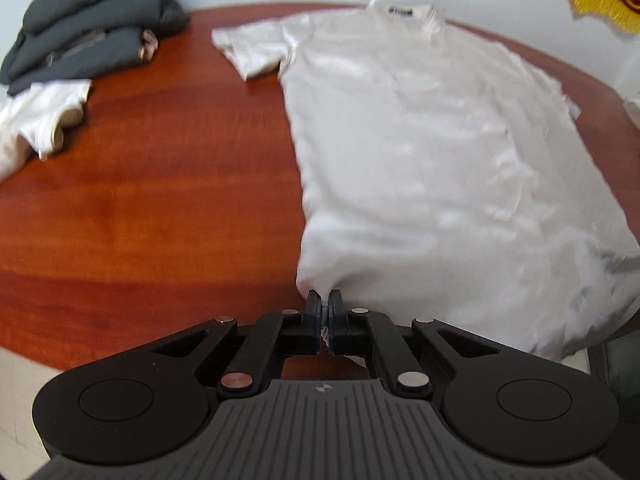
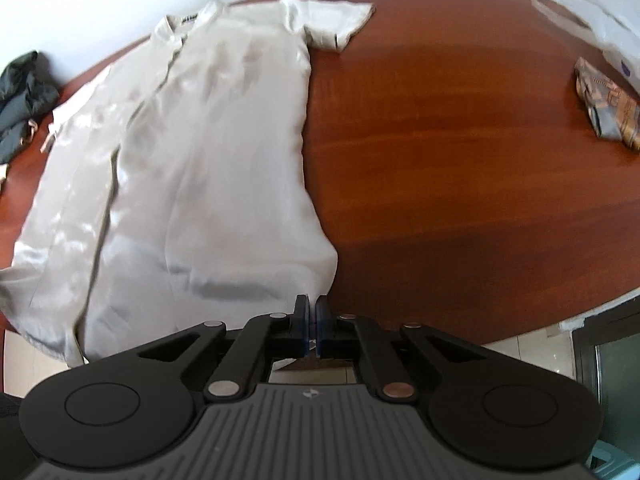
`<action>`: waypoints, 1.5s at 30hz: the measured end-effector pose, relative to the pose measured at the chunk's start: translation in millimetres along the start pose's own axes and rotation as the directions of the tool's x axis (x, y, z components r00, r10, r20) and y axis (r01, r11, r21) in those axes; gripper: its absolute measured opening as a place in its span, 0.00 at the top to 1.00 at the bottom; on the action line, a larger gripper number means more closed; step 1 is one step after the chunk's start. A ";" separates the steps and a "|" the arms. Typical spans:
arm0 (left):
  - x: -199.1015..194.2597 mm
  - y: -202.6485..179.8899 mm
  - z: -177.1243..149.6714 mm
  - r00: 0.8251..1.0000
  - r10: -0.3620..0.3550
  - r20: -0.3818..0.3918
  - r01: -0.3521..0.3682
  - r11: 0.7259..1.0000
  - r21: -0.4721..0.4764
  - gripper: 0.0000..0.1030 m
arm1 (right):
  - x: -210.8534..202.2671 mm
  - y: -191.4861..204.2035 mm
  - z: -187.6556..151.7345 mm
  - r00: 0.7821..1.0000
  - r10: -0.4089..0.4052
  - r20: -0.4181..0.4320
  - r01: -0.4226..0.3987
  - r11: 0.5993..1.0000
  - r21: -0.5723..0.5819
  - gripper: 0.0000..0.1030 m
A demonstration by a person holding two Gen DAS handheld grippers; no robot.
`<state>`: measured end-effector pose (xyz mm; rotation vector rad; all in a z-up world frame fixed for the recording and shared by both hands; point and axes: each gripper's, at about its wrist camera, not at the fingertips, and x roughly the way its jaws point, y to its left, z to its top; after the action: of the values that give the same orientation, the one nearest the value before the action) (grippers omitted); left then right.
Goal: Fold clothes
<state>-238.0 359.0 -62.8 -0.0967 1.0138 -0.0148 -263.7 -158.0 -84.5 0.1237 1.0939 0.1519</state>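
Observation:
A white short-sleeved T-shirt [image 1: 420, 152] lies spread on the reddish wooden table [image 1: 160, 200], collar at the far edge, hem towards me. My left gripper [image 1: 325, 300] is shut on the hem at the shirt's near left corner; a bit of white cloth shows between its pads. In the right wrist view the same T-shirt [image 2: 208, 152] has a lengthwise crease, and my right gripper [image 2: 312, 304] is shut on the hem at its near right corner. The hem there is slightly lifted.
Folded dark grey clothes [image 1: 92, 28] are stacked at the far left, with a white garment [image 1: 44, 120] beside them. A patterned folded cloth [image 2: 608, 108] and a clear plastic bag [image 2: 592, 20] lie at the right. The table [image 2: 460, 160] ends just in front of me.

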 end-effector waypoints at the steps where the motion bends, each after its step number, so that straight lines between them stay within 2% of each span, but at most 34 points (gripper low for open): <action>1: -1.7 0.4 4.4 1.000 -0.003 0.011 0.003 1.000 0.001 0.97 | -2.4 1.6 3.6 1.000 0.000 0.012 0.000 1.000 -0.001 0.97; 13: -8.1 -2.9 68.6 0.991 -0.046 0.128 0.042 0.999 0.030 0.97 | -17.1 30.5 56.8 0.991 0.012 0.137 -0.008 0.999 -0.031 0.97; 27: 13.8 11.4 150.2 0.973 -0.092 0.213 0.085 0.996 0.038 0.97 | -15.6 55.9 141.9 0.962 -0.057 0.267 0.070 0.997 -0.041 0.97; 37: 30.5 20.8 214.0 0.963 -0.048 0.265 0.055 0.998 -0.019 0.97 | 0.6 61.1 211.7 0.947 -0.079 0.310 0.106 0.992 -0.068 0.97; 45: 56.1 19.4 257.0 0.958 0.033 0.284 -0.013 0.997 -0.070 0.97 | 32.9 65.5 284.3 0.944 -0.053 0.326 0.100 0.986 -0.131 0.98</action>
<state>8.9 394.1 22.9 -0.1441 0.7265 0.0534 0.3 -94.6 27.3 -0.0260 0.7572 0.1356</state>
